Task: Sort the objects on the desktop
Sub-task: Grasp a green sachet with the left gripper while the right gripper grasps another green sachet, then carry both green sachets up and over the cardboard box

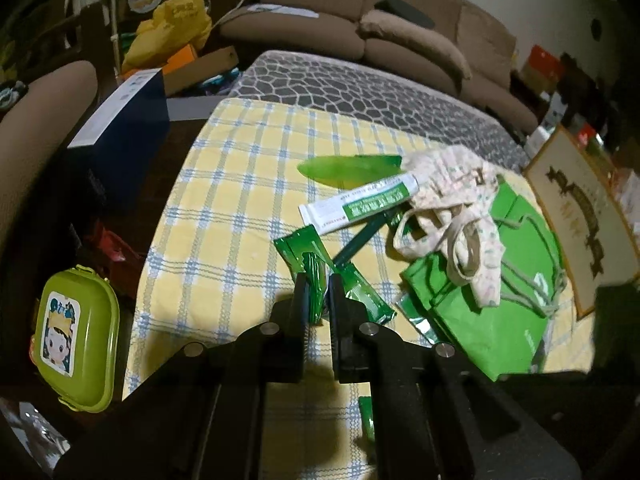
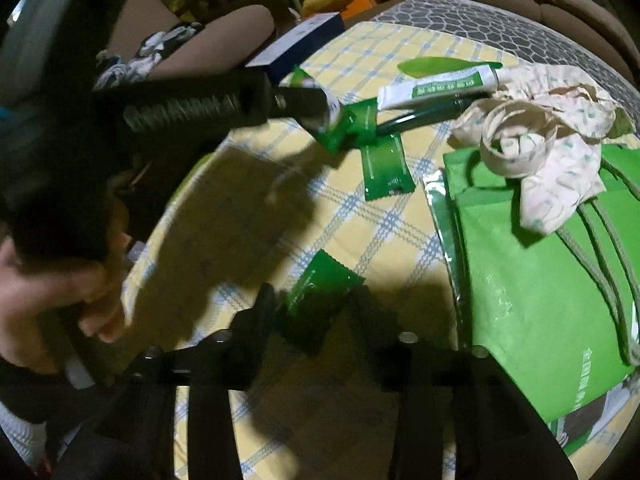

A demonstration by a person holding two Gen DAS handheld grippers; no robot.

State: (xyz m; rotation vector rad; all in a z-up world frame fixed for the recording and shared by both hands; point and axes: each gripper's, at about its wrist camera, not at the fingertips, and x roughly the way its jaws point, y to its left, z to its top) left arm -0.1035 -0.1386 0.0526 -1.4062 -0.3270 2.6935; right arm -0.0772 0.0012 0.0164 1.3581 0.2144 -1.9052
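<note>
In the left wrist view my left gripper [image 1: 319, 286] is shut on a thin green sachet [image 1: 313, 270], held just above the yellow checked tablecloth [image 1: 224, 208]. Two more green sachets [image 1: 366, 298] lie beside it, close to a dark green pen [image 1: 360, 240] and a white-and-green toothpaste tube [image 1: 356, 204]. The right wrist view shows my right gripper [image 2: 316, 306] low over the cloth, its jaws wide apart with another green sachet [image 2: 320, 284] lying flat between them. The left gripper [image 2: 320, 110] also appears there, pinching its sachet [image 2: 352, 130].
A green tote bag [image 1: 488, 320] with a floral cloth bag [image 1: 452, 216] on it fills the right side. A green leaf-shaped piece [image 1: 352, 168] lies further back. A green lunch box [image 1: 76, 340] and a dark blue box [image 1: 124, 140] sit left of the table. A person's hand [image 2: 60, 292] holds the left gripper.
</note>
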